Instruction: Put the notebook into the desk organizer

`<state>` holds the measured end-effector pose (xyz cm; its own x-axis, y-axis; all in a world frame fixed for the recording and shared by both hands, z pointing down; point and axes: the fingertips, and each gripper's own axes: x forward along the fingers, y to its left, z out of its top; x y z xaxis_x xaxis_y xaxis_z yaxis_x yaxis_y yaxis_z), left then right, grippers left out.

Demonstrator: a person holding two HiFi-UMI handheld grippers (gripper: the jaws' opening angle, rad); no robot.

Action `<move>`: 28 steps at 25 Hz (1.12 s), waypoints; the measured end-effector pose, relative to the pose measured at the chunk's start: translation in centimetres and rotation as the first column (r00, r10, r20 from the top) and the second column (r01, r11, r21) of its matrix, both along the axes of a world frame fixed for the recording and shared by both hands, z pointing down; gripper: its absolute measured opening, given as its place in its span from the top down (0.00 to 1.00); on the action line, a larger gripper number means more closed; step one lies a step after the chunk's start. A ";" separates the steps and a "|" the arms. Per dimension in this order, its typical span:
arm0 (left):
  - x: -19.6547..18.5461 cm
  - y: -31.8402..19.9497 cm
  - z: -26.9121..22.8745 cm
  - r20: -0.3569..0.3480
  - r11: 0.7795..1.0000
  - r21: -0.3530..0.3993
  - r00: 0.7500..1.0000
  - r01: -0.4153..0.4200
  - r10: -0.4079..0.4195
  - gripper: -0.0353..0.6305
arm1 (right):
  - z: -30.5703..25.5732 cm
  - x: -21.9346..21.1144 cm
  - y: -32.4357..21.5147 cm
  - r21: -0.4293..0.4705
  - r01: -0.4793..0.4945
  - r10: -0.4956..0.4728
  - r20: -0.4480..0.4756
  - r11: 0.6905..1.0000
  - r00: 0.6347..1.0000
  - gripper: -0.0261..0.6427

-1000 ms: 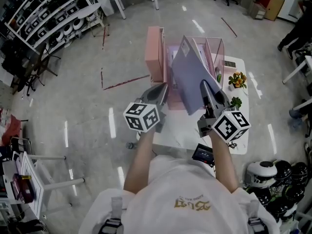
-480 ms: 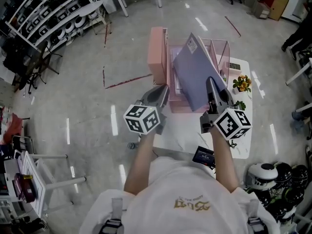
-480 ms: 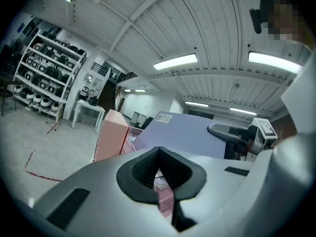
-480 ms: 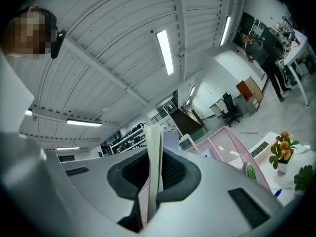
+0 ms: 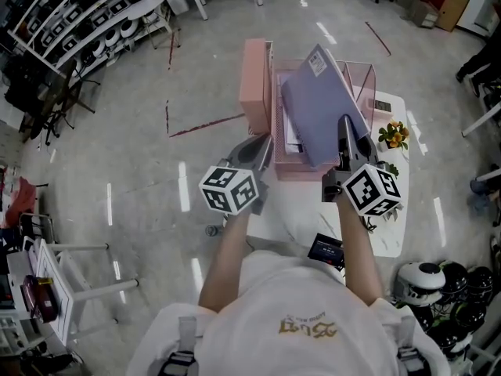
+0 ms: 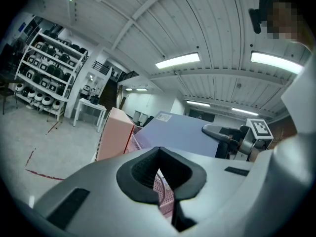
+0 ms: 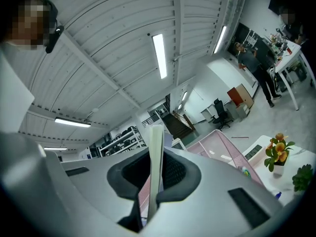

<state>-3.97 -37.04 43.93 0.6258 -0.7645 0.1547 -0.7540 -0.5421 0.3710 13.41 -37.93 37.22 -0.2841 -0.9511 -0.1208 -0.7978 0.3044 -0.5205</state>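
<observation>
The lilac notebook hangs tilted over the pink mesh desk organizer, its lower edge clamped in my right gripper. In the right gripper view the notebook shows edge-on, pinched between the pads. My left gripper is shut on nothing, just left of the organizer's near corner. From the left gripper view the notebook appears as a broad lilac sheet beside the organizer, with the right gripper at its edge.
The organizer stands on a small white table. A potted plant with orange flowers and a small green plant stand at its right side, a dark card near its front edge. Shelving lines the floor at far left.
My right gripper has carried the notebook forward and a little right, further over the organizer. The left gripper has stayed put.
</observation>
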 end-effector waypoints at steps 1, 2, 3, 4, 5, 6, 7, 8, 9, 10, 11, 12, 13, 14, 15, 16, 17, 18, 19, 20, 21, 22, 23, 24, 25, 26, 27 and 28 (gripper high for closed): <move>-0.1 -0.1 0.1 -0.001 1.000 -0.001 1.000 0.003 -0.003 0.92 | 0.1 0.0 -0.3 -0.001 -0.011 0.011 -0.002 1.000 1.000 0.90; -0.2 -0.1 0.1 -0.002 1.000 -0.002 1.000 0.005 -0.005 0.92 | 0.3 0.1 -0.5 -0.003 -0.023 0.023 -0.004 1.000 1.000 0.90; -0.3 -0.2 0.2 -0.003 1.000 -0.004 1.000 0.008 -0.008 0.92 | 0.5 0.2 -0.8 -0.007 -0.036 0.036 -0.003 0.999 0.999 0.90; -0.3 -0.2 0.3 -0.004 1.000 -0.004 1.000 0.009 -0.009 0.92 | 0.7 0.4 -1.1 -0.016 -0.051 0.051 0.002 0.999 0.999 0.90; -0.2 -0.3 0.3 -0.005 1.000 -0.005 1.000 0.009 -0.009 0.92 | 1.0 0.6 -1.4 -0.027 -0.066 0.067 0.009 0.997 0.998 0.90; -0.1 -0.4 0.4 -0.006 1.000 -0.006 1.000 0.009 -0.009 0.92 | 1.3 0.7 -1.7 -0.040 -0.081 0.082 0.015 0.996 0.997 0.89; 0.0 -0.5 0.5 -0.007 1.000 -0.008 1.000 0.009 -0.009 0.92 | 1.7 0.8 -2.0 -0.054 -0.094 0.095 0.021 0.994 0.995 0.89; 0.0 -0.5 0.7 -0.009 1.000 -0.010 1.000 0.010 -0.010 0.92 | 2.1 0.9 -2.2 -0.071 -0.104 0.106 0.027 0.992 0.994 0.89; 0.1 -0.6 0.9 -0.011 1.000 -0.013 1.000 0.011 -0.011 0.92 | 2.5 1.0 -2.4 -0.087 -0.112 0.115 0.031 0.990 0.993 0.89; 0.1 -0.7 1.0 -0.013 1.000 -0.015 1.000 0.012 -0.012 0.92 | 3.0 1.1 -2.6 -0.104 -0.120 0.124 0.034 0.987 0.992 0.88; 0.1 -0.8 1.1 -0.015 1.000 -0.017 1.000 0.013 -0.013 0.92 | 3.4 1.2 -2.8 -0.117 -0.129 0.134 0.035 0.985 0.990 0.88; 0.0 -0.9 1.2 -0.015 1.000 -0.019 1.000 0.013 -0.013 0.92 | 3.7 1.2 -2.9 -0.127 -0.139 0.144 0.032 0.982 0.989 0.87; 0.0 -1.0 1.3 -0.014 1.000 -0.021 1.000 0.014 -0.014 0.92 | 4.0 1.2 -3.1 -0.133 -0.146 0.151 0.026 0.980 0.988 0.87; -0.1 -1.1 1.4 -0.013 1.000 -0.022 1.000 0.014 -0.014 0.92 | 4.2 1.1 -3.2 -0.137 -0.150 0.154 0.019 0.979 0.988 0.86; -0.2 -1.1 1.5 -0.013 1.000 -0.025 1.000 0.014 -0.014 0.92 | 4.4 1.0 -3.2 -0.138 -0.152 0.155 0.012 0.979 0.988 0.85; -0.2 -1.1 1.6 -0.015 1.000 -0.027 1.000 0.014 -0.014 0.92 | 4.6 0.9 -3.2 -0.139 -0.153 0.155 0.002 0.978 0.988 0.85; -0.3 -1.1 1.7 -0.019 0.999 -0.029 1.000 0.014 -0.015 0.92 | 4.7 0.8 -3.2 -0.141 -0.156 0.156 -0.009 0.978 0.988 0.84; -0.3 -1.1 1.8 -0.022 0.999 -0.030 1.000 0.016 -0.016 0.92 | 4.8 0.8 -3.2 -0.145 -0.159 0.158 -0.023 0.976 0.987 0.84; -0.4 -1.1 1.8 -0.024 0.999 -0.030 1.000 0.019 -0.019 0.92 | 5.0 0.8 -3.2 -0.152 -0.162 0.158 -0.040 0.975 0.987 0.83; -0.5 -1.1 1.8 -0.023 0.999 -0.030 0.999 0.022 -0.023 0.92 | 5.3 0.8 -3.3 -0.162 -0.165 0.156 -0.062 0.973 0.986 0.83; -0.6 -1.2 1.9 -0.022 0.999 -0.030 0.999 0.025 -0.026 0.92 | 5.5 0.8 -3.3 -0.175 -0.166 0.152 -0.088 0.971 0.984 0.82; -0.6 -1.3 1.9 -0.021 0.999 -0.030 0.999 0.027 -0.027 0.92 | 5.8 0.9 -3.3 -0.188 -0.166 0.146 -0.115 0.968 0.983 0.81; -0.5 -1.3 2.0 -0.021 0.999 -0.030 0.999 0.028 -0.028 0.92 | 6.1 0.8 -3.3 -0.201 -0.164 0.137 -0.143 0.966 0.980 0.81; -0.5 -1.3 2.0 -0.020 0.999 -0.029 0.999 0.028 -0.029 0.92 | 6.3 0.7 -3.2 -0.211 -0.163 0.127 -0.172 0.964 0.977 0.80; -0.5 -1.3 2.0 -0.018 0.999 -0.028 0.999 0.029 -0.029 0.92 | 6.3 0.6 -3.2 -0.216 -0.162 0.118 -0.206 0.963 0.971 0.79; -0.5 -1.3 2.0 -0.017 0.999 -0.027 0.999 0.029 -0.030 0.92 | 6.3 0.4 -3.1 -0.216 -0.163 0.108 -0.243 0.963 0.964 0.79; -0.4 -1.2 2.0 -0.018 0.999 -0.027 0.999 0.029 -0.030 0.92 | 6.3 0.3 -3.1 -0.218 -0.165 0.100 -0.279 0.962 0.955 0.78; -0.4 -1.1 2.0 -0.019 0.999 -0.027 0.999 0.029 -0.030 0.92 | 6.3 0.2 -3.0 -0.222 -0.166 0.093 -0.309 0.961 0.947 0.77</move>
